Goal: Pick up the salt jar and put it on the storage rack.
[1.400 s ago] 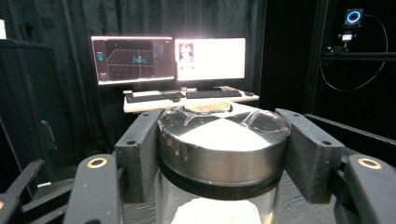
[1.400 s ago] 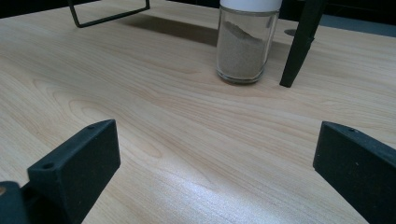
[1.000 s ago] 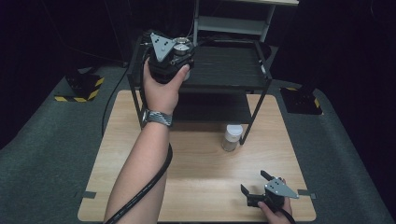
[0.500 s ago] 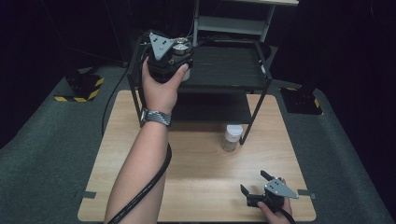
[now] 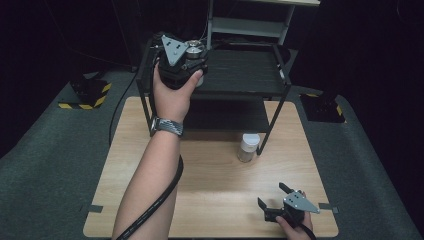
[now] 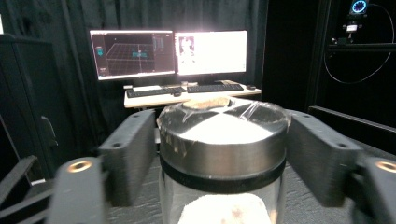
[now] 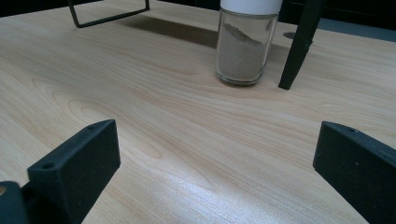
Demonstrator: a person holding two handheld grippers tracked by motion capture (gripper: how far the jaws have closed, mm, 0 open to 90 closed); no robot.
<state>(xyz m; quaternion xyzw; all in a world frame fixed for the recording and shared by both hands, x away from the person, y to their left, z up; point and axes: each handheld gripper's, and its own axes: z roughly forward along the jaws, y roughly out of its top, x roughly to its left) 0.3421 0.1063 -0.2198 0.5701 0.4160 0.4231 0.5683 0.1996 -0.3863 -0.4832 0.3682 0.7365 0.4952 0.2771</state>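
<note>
Left gripper (image 5: 192,55) raised over the near left corner of the black rack's (image 5: 240,75) top shelf in the high view, wrapped by the left hand (image 5: 172,97), grey three-cornered plate on top, jaws hidden under hand and housing there, a metal-lidded jar (image 5: 195,48) showing at its far side. Right gripper (image 5: 272,197) low at the near right corner of the wooden table (image 5: 210,200), jaws spread wide with nothing between them, held by the right hand (image 5: 292,227). White-capped jar (image 5: 248,147) upright on the table just beside the rack's near right leg, well apart from the right gripper. In the left gripper view, jaws closed against both sides of the metal lid of the metal-lidded jar (image 6: 223,140), glass body with pale powder below the lid; beyond, two lit monitors (image 6: 168,52) and keyboards (image 6: 187,89) on a desk in a dark room. In the right gripper view, right gripper (image 7: 215,158) with both black jaws far apart and empty above the bare table (image 7: 154,135); white-capped jar (image 7: 243,44) ahead, part-filled with grey-brown powder, standing just beside a black rack leg (image 7: 299,44), whether touching cannot be told.
</note>
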